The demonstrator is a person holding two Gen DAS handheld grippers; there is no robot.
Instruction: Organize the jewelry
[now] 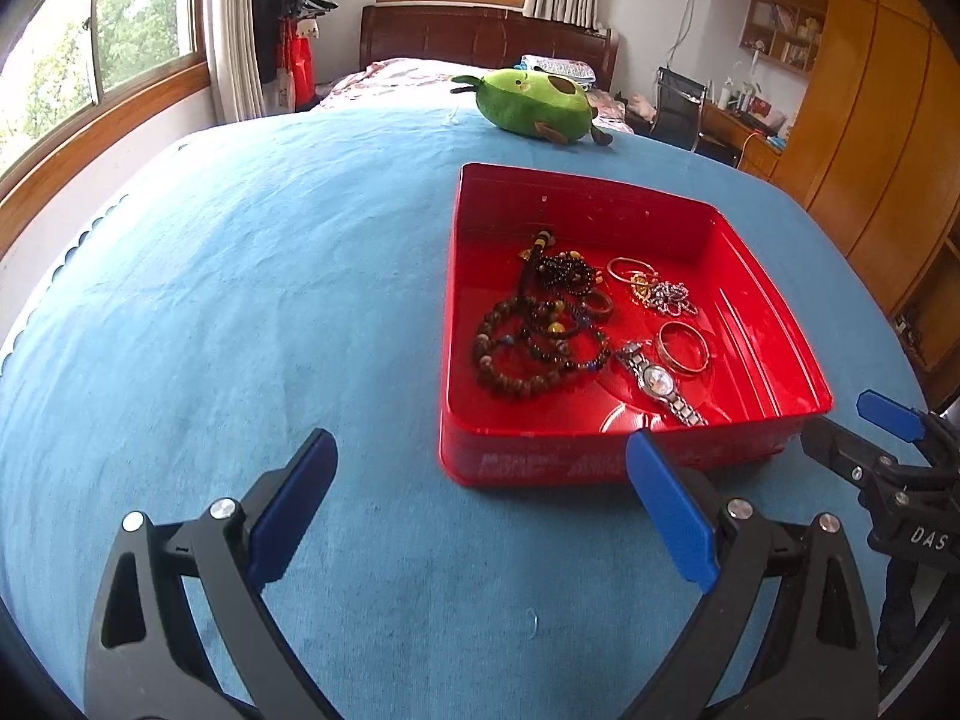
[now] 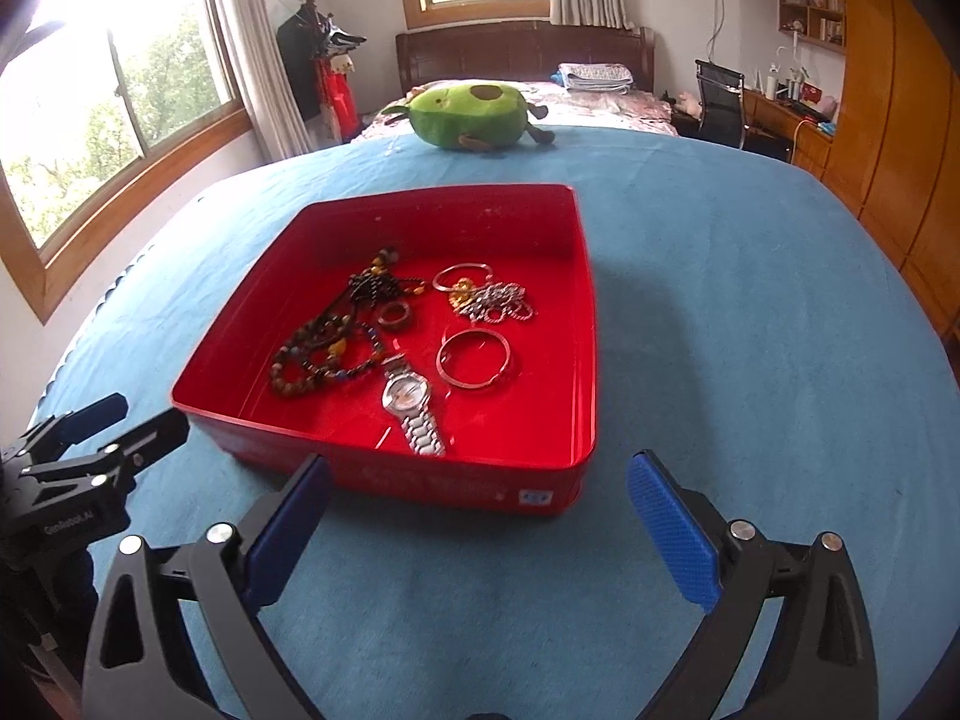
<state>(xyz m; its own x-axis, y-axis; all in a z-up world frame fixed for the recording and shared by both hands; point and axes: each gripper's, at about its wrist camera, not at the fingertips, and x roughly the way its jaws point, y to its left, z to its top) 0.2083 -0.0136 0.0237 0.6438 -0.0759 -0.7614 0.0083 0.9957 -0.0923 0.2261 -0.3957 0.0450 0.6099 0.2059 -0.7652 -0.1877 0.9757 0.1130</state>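
Observation:
A red tray [image 1: 774, 342] [image 2: 585, 324] stands on the blue cloth. Inside it lie dark bead bracelets [image 1: 534, 342] [image 2: 324, 354], a silver watch [image 1: 657, 381] [image 2: 411, 402], a silver bangle [image 1: 684, 348] [image 2: 473, 358], a thin bangle [image 1: 629, 269] [image 2: 462, 276] and a silver chain [image 1: 672, 297] [image 2: 498, 303]. My left gripper [image 1: 483, 501] is open, low over the cloth, in front of the tray's near-left corner. My right gripper [image 2: 480, 525] is open too, just before the tray's near wall. Nothing sits between either pair of fingers.
A green avocado plush toy [image 1: 534, 105] [image 2: 471, 114] lies at the table's far edge. Beyond it are a bed [image 2: 540, 90], a coat stand, a desk with a chair [image 2: 720, 99] and wooden wardrobes on the right. Windows line the left wall.

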